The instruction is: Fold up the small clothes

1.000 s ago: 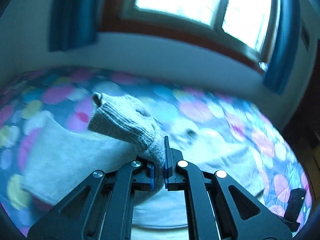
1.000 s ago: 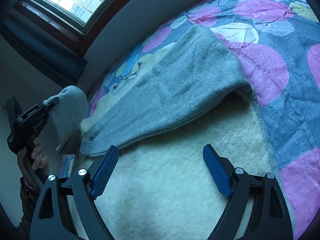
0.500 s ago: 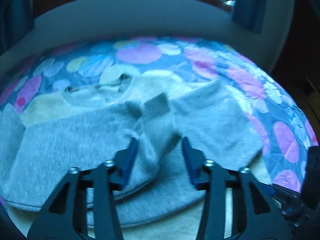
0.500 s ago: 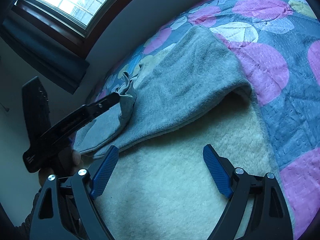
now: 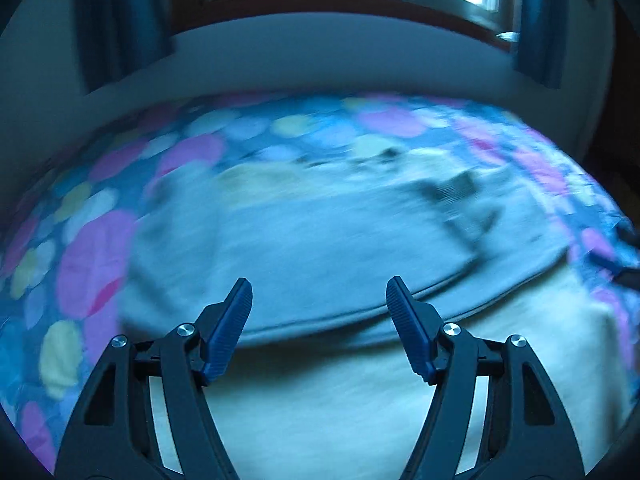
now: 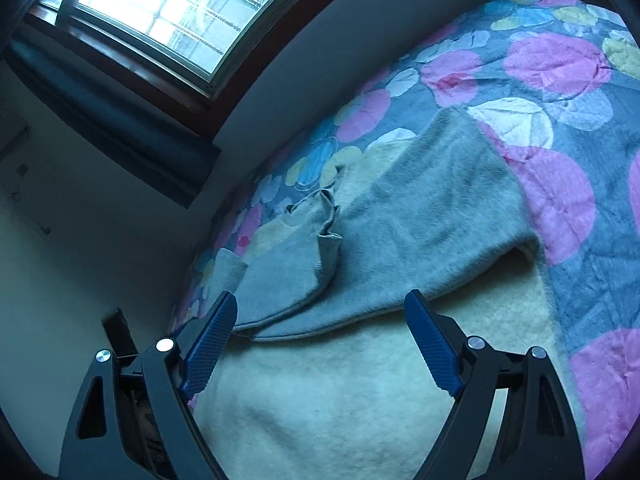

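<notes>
A small garment lies flat on the bed, grey outside and cream fleece inside. Its cream body [image 6: 360,396] faces up, with both grey sleeves [image 6: 420,216] folded across it. The left sleeve's ribbed cuff [image 6: 330,220] rests over the middle. In the blurred left wrist view the grey sleeves [image 5: 320,248] span the frame above the cream body [image 5: 320,392]. My left gripper [image 5: 319,326] is open and empty, just above the garment's near part. My right gripper [image 6: 320,344] is open and empty over the cream body.
The bedspread [image 6: 560,64] is blue with pink, yellow and white circles and surrounds the garment. A wall and a window [image 6: 176,12] with dark curtains [image 5: 120,20] stand behind the bed. The bed's left edge [image 6: 188,288] drops beside the garment.
My left gripper carried the sleeve cuff across the garment, opened and let it go, then drew back to the left. The right gripper has stayed open and still.
</notes>
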Demonstrator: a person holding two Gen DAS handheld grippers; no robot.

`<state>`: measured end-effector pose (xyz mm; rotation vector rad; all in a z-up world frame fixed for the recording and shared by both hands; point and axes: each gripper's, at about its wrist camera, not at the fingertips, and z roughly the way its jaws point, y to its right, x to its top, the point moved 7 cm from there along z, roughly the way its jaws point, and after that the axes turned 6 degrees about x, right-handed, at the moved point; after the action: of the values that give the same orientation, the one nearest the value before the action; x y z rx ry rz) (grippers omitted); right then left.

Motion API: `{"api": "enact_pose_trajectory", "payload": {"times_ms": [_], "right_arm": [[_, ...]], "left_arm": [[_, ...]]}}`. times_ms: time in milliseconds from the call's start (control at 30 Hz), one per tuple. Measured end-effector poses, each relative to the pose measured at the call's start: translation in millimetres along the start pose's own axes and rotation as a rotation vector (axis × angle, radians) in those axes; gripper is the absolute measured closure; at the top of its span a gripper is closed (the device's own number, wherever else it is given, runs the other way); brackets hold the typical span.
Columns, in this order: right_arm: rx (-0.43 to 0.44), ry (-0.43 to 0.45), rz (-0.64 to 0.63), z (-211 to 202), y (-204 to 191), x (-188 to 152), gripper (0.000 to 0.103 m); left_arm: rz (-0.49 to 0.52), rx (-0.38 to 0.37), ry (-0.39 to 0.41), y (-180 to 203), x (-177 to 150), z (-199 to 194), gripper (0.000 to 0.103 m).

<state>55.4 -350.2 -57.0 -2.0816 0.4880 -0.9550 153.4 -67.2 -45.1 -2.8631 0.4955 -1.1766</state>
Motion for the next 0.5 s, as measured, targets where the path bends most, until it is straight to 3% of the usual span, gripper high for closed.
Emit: {"api": "enact_pose_trajectory", "payload": {"times_ms": [100,267,367,433,500], "right_arm": [[-0.048,-0.048,-0.017,39,-2,12,0.019],[-0.128,-0.130,-0.012,109,8,22,0.037],[-0.135,-0.181,0.022,140,15,18,0.060],[-0.139,-0.212,0.009,153,13,12,0.091],[-0.143,-0.179,-0.035,147,2,15,0.091]], "left_arm": [[-0.026,0.109,-0.052,-51,-25,13,0.034],[-0.117,0.204,-0.151,-112,-52,36,0.034],[-0.201,0.196,-0.202,-131,-59,51,0.034],[-0.260,0.179,-0.230,-141,-61,60,0.034],[-0.297,0.170,-0.239,-146,-60,66,0.034]]}}
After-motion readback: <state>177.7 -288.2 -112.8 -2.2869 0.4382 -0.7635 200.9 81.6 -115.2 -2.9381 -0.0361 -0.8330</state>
